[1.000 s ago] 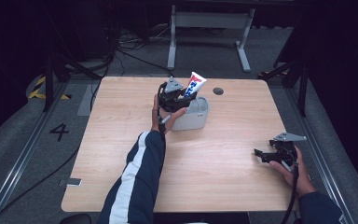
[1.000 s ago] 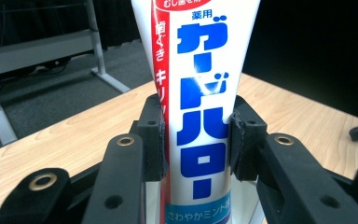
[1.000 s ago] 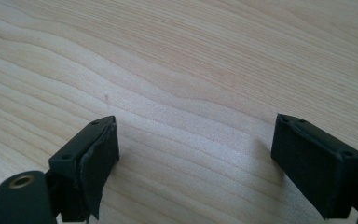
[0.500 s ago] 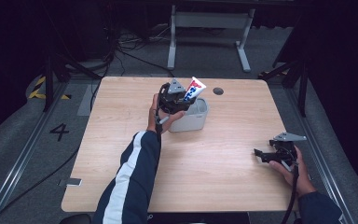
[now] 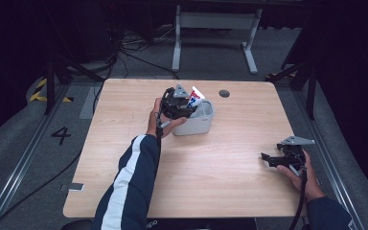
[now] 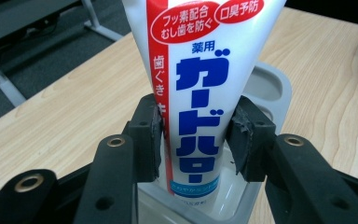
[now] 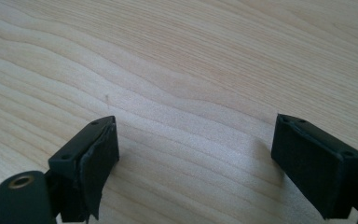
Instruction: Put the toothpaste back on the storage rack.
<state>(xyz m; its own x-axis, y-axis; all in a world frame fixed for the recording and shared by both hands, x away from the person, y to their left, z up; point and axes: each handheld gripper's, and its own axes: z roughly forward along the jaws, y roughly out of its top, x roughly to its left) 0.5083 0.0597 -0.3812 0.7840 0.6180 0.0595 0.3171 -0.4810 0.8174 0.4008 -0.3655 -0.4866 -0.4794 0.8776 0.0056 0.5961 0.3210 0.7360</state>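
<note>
The toothpaste tube (image 6: 200,93) is pinched between the two pads of the left claw (image 6: 193,140), which are pressed against its sides a little above its lower end. In the left gripper view the tube rises out of the grey holder (image 6: 265,88), its lower end set down inside the holder's compartment and its wide upper part passing out of the top of the view. In the high view the left claw (image 5: 184,103) is seen at the holder (image 5: 199,125) near the far middle of the worktop (image 5: 220,172), with the tube (image 5: 194,97) standing out above the holder's rim.

The tube's long axis is held roughly upright, tilted a little toward the far right of the worktop in the high view; its flat crimped end is pointed up and its lower end down into the holder. The printed face, with blue characters and a red stripe, is turned toward the left claw's camera.

The right claw (image 5: 274,159) is held near the right edge of the worktop, well apart from the holder. In the right gripper view its pads (image 7: 98,163) are spread wide over bare wood, with nothing between them.

Compared with a second ago, the tube has been lowered further into the holder and the left hand (image 5: 160,120) has been shifted slightly. The right claw is seen unmoved.
</note>
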